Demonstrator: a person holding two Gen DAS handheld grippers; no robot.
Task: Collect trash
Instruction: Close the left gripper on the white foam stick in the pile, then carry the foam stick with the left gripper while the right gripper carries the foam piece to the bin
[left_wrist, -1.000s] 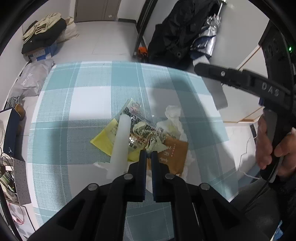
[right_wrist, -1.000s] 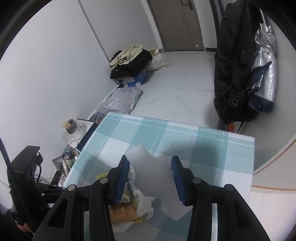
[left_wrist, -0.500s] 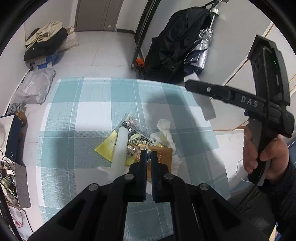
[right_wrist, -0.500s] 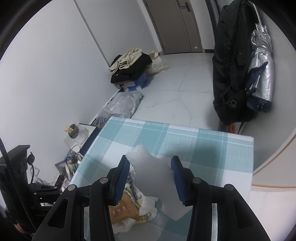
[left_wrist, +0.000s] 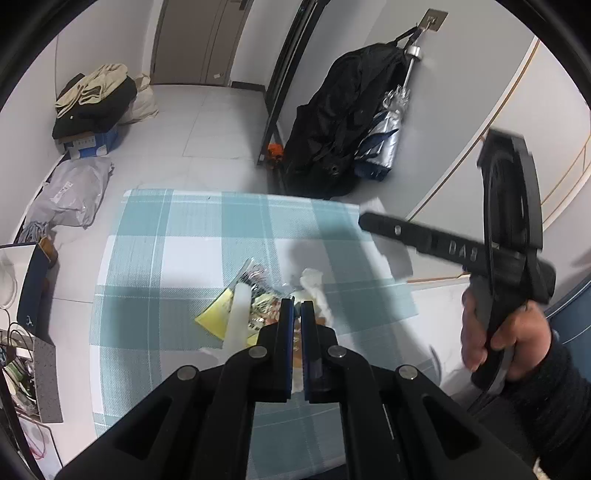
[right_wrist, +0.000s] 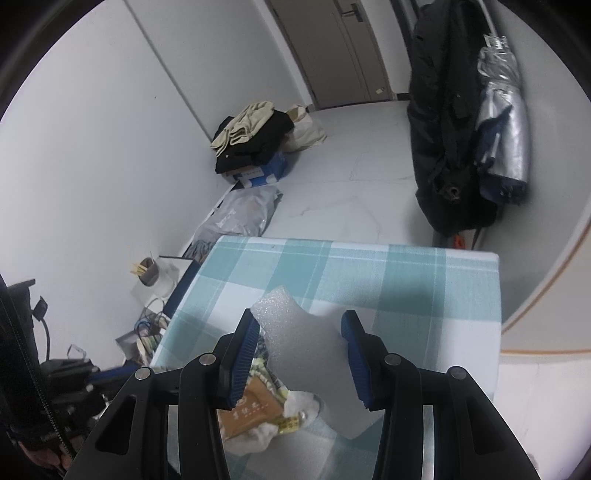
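Observation:
A pile of trash lies on the teal checked tablecloth (left_wrist: 166, 236): a white foam stick (left_wrist: 238, 314), a yellow wrapper (left_wrist: 216, 317), printed clear wrappers (left_wrist: 255, 275), crumpled tissue (left_wrist: 314, 284) and a brown packet (right_wrist: 251, 406). My left gripper (left_wrist: 296, 308) is shut and empty, raised above the pile. My right gripper (right_wrist: 299, 332) is shut on a white foam sheet (right_wrist: 299, 347) and holds it above the table; it also shows in the left wrist view (left_wrist: 391, 254) at the right.
The table's far edge (right_wrist: 354, 245) drops to a white tiled floor. A black coat and silver umbrella (left_wrist: 347, 122) hang on the wall. Clothes on a box (left_wrist: 92, 107) and a grey bag (left_wrist: 70, 195) lie on the floor. A side shelf with cables (right_wrist: 151, 321) stands left.
Both grippers have risen away from the table. The right gripper has carried the foam sheet up with it. The left gripper has stayed shut.

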